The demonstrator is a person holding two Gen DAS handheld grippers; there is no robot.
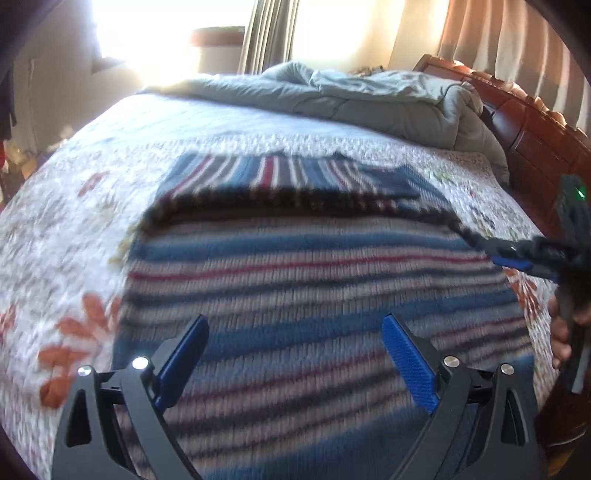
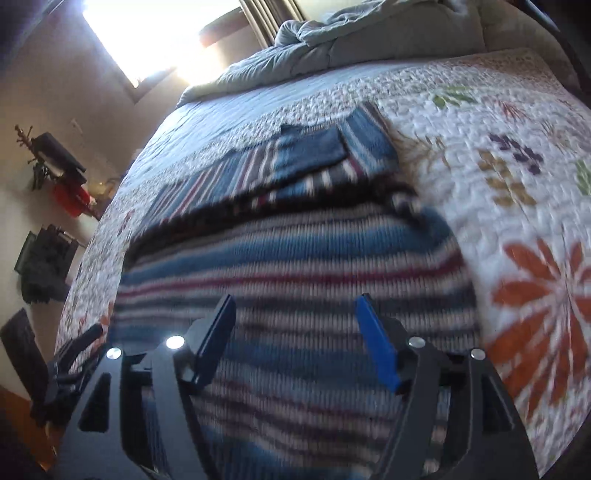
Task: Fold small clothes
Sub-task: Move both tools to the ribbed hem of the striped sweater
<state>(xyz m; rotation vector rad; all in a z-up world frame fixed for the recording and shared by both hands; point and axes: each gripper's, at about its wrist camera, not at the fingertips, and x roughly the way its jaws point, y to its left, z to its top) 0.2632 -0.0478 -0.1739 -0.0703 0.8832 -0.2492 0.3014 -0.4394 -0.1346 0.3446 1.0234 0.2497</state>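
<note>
A striped sweater (image 1: 314, 288) in blue, grey, white and dark red lies on a flower-print quilt (image 1: 66, 229) spread over a bed, its near half a broad, rounded fold and its far part lying flat beyond a dark, shadowed edge. On that far part the stripes run away from the camera, and a plain blue patch of the garment sits at its right end. The left gripper (image 1: 295, 354) is above the near fold with its blue fingers (image 1: 184, 358) spread wide and nothing between them; whether the tips touch the knit cannot be told. In the right wrist view the right gripper (image 2: 295, 339) is likewise over the fold, its blue fingers (image 2: 376, 343) well apart and holding nothing. Seen from the left wrist camera, the right gripper (image 1: 517, 258) reaches in from the right edge, its blue-padded tip at the sweater's right border, with part of a hand (image 1: 561, 336) on the handle below. From the right wrist camera, the left gripper shows only as a dark shape at the lower left. Both frames are blurred across the knit. A rumpled grey duvet (image 1: 369, 99) is heaped at the far end of the bed, a reddish wooden headboard (image 1: 524, 122) stands at the right, and curtains (image 1: 269, 33) hang beside a bright window (image 1: 155, 29). A red item and dark clothes hang on the wall at the left
</note>
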